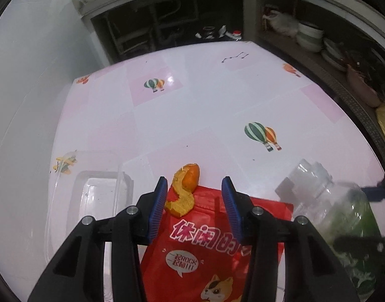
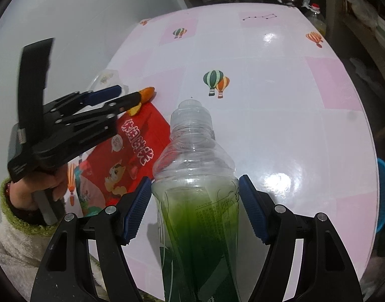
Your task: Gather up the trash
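A red snack bag [image 1: 212,246] lies on the pink table, with an orange peel [image 1: 185,191] at its far edge. My left gripper [image 1: 195,186] is open, its fingers straddling the bag's top edge and the peel. A clear plastic bottle with a green label [image 2: 195,201] lies between the open fingers of my right gripper [image 2: 195,196], pads close to its sides with small gaps. The bottle also shows in the left wrist view [image 1: 331,206]. The left gripper [image 2: 117,95] and the bag [image 2: 127,156] show in the right wrist view.
A clear plastic container [image 1: 91,198] lies left of the bag. The table [image 1: 192,115] has balloon prints. Shelves with dishes [image 1: 310,35] and clutter stand behind and right. A blue basket [image 2: 383,196] sits past the table's right edge.
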`<state>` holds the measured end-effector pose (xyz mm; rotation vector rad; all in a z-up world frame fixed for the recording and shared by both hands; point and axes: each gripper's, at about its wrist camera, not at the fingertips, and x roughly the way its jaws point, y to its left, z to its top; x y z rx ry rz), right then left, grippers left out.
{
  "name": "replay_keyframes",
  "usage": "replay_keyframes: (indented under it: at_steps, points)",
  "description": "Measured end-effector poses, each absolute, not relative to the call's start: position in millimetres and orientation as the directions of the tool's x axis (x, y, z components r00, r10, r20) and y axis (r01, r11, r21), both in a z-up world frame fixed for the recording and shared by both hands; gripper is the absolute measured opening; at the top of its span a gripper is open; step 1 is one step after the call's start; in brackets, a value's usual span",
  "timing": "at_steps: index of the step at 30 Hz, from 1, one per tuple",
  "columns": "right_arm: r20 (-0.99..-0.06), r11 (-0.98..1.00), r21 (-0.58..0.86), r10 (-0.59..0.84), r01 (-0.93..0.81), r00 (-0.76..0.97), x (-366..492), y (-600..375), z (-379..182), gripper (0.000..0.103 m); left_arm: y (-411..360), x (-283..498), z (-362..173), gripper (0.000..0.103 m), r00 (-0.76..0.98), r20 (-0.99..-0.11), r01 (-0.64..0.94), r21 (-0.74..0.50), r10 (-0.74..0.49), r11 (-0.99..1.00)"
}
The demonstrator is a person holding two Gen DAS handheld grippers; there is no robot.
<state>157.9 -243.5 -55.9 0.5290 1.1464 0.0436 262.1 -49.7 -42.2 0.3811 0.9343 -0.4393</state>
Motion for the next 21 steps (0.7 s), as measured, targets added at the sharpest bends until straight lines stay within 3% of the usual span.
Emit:
replay_keyframes:
  at_steps: [21]
  points:
    - [-0.775,0.783,0.58,0.446,0.225,0.447,148,-278,-67,0.067,-89,247,-31,0.043,0.558,-0.83,0.37,0.234,-0.013,0.899]
